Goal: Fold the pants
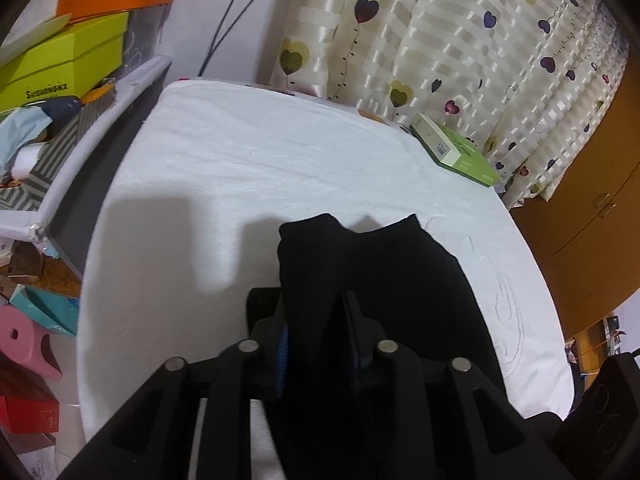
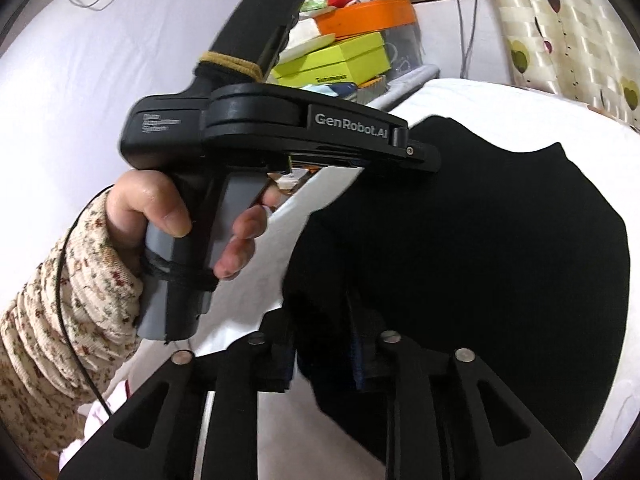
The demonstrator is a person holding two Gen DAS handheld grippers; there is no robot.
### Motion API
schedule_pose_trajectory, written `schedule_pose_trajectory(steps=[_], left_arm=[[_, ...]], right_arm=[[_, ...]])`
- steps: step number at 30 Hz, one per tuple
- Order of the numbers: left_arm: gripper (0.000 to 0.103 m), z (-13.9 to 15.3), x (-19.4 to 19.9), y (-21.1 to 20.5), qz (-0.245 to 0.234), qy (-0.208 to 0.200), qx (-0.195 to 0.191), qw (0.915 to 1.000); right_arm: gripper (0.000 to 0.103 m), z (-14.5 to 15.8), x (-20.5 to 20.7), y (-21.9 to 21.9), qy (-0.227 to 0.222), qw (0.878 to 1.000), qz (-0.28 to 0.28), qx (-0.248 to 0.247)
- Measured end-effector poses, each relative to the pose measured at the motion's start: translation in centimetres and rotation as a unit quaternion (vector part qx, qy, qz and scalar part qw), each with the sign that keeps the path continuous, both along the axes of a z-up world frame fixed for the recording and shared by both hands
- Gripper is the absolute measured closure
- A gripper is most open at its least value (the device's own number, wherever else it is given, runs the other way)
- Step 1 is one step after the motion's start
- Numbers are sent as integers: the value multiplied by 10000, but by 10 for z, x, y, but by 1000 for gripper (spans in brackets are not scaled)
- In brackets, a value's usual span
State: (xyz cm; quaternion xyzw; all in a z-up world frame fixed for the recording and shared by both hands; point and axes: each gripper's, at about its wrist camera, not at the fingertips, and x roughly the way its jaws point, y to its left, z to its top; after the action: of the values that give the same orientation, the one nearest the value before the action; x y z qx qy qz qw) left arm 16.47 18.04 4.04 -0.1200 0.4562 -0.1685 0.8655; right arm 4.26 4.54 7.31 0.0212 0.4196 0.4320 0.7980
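While the black pants [image 1: 372, 264] lie on the white table [image 1: 248, 160], the left gripper [image 1: 316, 320] pinches a fold of their cloth between its fingers. The right gripper [image 2: 320, 320] likewise clamps pants cloth. A left hand [image 2: 160, 208] grips the left gripper's handle.
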Motion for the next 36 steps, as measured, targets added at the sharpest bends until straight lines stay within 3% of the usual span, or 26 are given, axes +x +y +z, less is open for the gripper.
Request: schedule_pose_trajectory(steps=[3, 9, 13, 18, 22, 27, 32, 36], left_arm=[[65, 0, -2, 6, 230, -14, 209, 9995], [65, 11, -15, 13, 431, -114, 288, 9986], [65, 29, -27, 11, 517, -358, 333, 9975], [65, 44, -36, -2, 425, -535, 352, 9970], [65, 34, -36, -21, 220, -398, 417, 9981], [65, 12, -30, -25, 342, -90, 563, 9978], [65, 5, -29, -24, 349, -45, 622, 9974], [65, 2, -29, -26, 386, -20, 644, 9972]], right_arm=[[73, 5, -8, 0, -22, 9999, 114, 21], [73, 24, -8, -26, 121, 9992, 175, 350], [73, 34, -3, -59, -84, 9992, -171, 347], [73, 20, 21, -93, -229, 9923, -1171, -331], [73, -3, 31, -98, 16, 9874, -1388, -766], [73, -7, 29, -90, -183, 9871, -1263, -967], [73, 6, 34, -106, -243, 9866, -1436, -730], [73, -10, 43, -103, 19, 9865, -1392, -857]])
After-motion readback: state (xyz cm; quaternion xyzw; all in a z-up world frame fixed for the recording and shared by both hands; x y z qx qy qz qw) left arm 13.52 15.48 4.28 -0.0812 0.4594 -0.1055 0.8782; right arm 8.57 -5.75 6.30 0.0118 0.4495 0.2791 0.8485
